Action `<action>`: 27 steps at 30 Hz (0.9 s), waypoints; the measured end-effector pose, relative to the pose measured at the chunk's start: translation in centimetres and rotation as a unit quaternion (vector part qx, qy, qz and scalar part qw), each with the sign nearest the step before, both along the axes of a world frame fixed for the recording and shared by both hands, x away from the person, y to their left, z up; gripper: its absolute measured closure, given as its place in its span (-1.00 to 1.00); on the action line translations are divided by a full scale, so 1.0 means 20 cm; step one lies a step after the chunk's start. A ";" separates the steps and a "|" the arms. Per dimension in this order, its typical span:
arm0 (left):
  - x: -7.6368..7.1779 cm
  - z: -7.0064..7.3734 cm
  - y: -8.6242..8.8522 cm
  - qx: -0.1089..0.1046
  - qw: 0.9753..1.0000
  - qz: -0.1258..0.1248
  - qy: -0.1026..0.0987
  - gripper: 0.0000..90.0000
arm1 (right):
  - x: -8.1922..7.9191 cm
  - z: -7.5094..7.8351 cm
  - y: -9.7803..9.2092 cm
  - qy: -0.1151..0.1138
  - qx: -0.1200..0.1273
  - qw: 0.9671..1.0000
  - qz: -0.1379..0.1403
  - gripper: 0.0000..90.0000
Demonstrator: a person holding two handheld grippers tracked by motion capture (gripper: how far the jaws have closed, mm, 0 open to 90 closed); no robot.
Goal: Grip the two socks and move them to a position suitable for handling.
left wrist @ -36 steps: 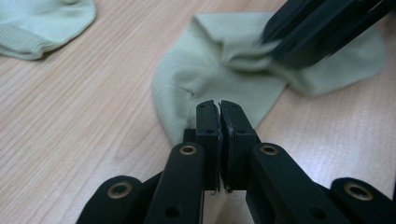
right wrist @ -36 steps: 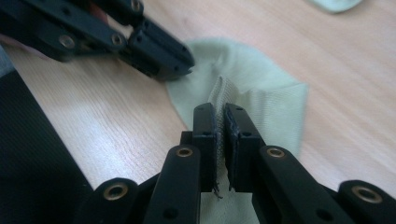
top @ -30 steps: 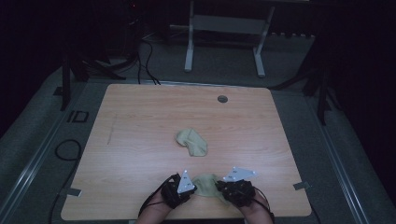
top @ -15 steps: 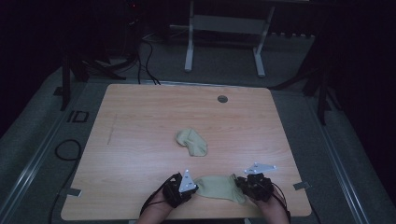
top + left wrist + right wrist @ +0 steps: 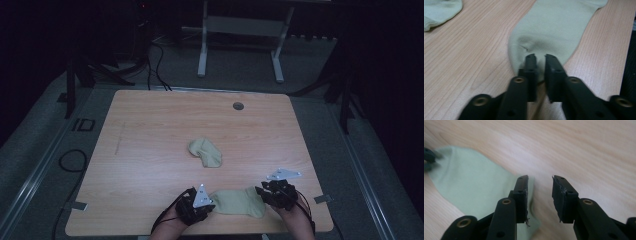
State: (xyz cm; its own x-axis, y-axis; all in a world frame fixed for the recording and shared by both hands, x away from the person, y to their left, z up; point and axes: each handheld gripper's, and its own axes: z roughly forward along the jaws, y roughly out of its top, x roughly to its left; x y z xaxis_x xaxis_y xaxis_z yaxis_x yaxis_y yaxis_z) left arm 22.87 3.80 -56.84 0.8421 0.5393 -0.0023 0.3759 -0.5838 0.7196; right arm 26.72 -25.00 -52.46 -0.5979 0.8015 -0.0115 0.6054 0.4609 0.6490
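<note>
Left gripper view showed the left gripper (image 5: 537,58) pinching the sock (image 5: 554,27); the right gripper (image 5: 540,182) was wide, so the sock could bunch up if pulled

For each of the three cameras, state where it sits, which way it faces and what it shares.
High view: above the near edge, facing forward and down on the table; both hands and tongs enter below.
Left gripper view: rides the left tongs, looking along jaws nearly shut on the flat sock.
Right gripper view: rides the right tongs, open at that sock's other end.
Shared: the flat sock.
</note>
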 end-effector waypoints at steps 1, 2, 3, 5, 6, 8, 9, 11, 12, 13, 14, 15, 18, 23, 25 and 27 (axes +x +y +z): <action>0.00 0.00 0.01 -0.004 1.000 0.004 -0.002 0.46 | 0.01 0.01 0.02 -0.002 0.000 1.000 0.002 0.42; 0.00 0.01 0.01 -0.006 1.000 0.010 -0.006 0.37 | 0.02 0.02 0.04 -0.005 0.000 1.000 0.007 0.41; 0.00 0.02 0.03 -0.011 1.000 0.014 -0.007 0.33 | 0.03 0.03 0.06 -0.008 -0.002 1.000 0.011 0.40; 0.00 0.04 0.06 -0.024 0.999 0.022 -0.009 0.20 | 0.06 0.06 0.10 -0.014 -0.002 1.000 0.020 0.36; 0.00 0.04 0.08 -0.027 0.999 0.026 -0.011 0.20 | 0.08 0.07 0.13 -0.015 -0.002 1.000 0.025 0.34; 0.00 0.06 0.13 -0.035 0.999 0.036 -0.013 0.18 | 0.13 0.10 0.19 -0.020 0.000 0.999 0.036 0.29; 0.00 0.06 0.15 -0.039 0.998 0.042 -0.013 0.13 | 0.16 0.11 0.22 -0.020 0.004 0.999 0.042 0.27; 0.00 0.06 0.20 -0.044 0.998 0.052 -0.013 0.09 | 0.21 0.13 0.30 -0.022 0.007 0.998 0.050 0.25; 0.00 0.05 0.22 -0.043 0.997 0.058 -0.014 0.07 | 0.23 0.14 0.34 -0.026 0.006 0.998 0.054 0.24; 0.00 0.05 0.25 -0.045 0.997 0.065 -0.012 0.05 | 0.26 0.14 0.38 -0.029 0.004 0.998 0.058 0.24; 0.00 0.04 0.27 -0.048 0.996 0.068 -0.010 0.05 | 0.28 0.15 0.42 -0.030 0.001 0.998 0.062 0.24; 0.00 0.04 0.29 -0.049 0.996 0.074 -0.008 0.05 | 0.31 0.15 0.46 -0.033 0.001 0.997 0.063 0.24; -0.01 0.03 0.35 -0.054 0.995 0.087 -0.008 0.05 | 0.39 0.15 0.57 -0.038 0.003 0.997 0.071 0.19; -0.02 0.00 0.41 -0.060 0.993 0.101 -0.003 -0.04 | 0.52 0.12 0.73 -0.034 0.012 0.997 0.071 0.08; -0.02 0.00 0.41 -0.064 0.992 0.110 0.002 -0.13 | 0.57 0.09 0.79 -0.026 0.010 0.997 0.071 0.04; -0.02 0.01 0.42 -0.077 0.990 0.116 -0.003 -0.20 | 0.63 0.07 0.84 -0.023 0.007 0.998 0.064 0.01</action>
State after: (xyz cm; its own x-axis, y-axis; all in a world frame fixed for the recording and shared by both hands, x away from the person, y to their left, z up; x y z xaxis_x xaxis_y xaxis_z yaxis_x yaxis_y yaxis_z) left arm 22.39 12.14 -56.67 0.6962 0.7116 -0.0942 0.4822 -0.3665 0.7957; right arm 39.26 -8.22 -51.12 -0.6952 0.7182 -0.0303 0.5110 0.5234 0.6819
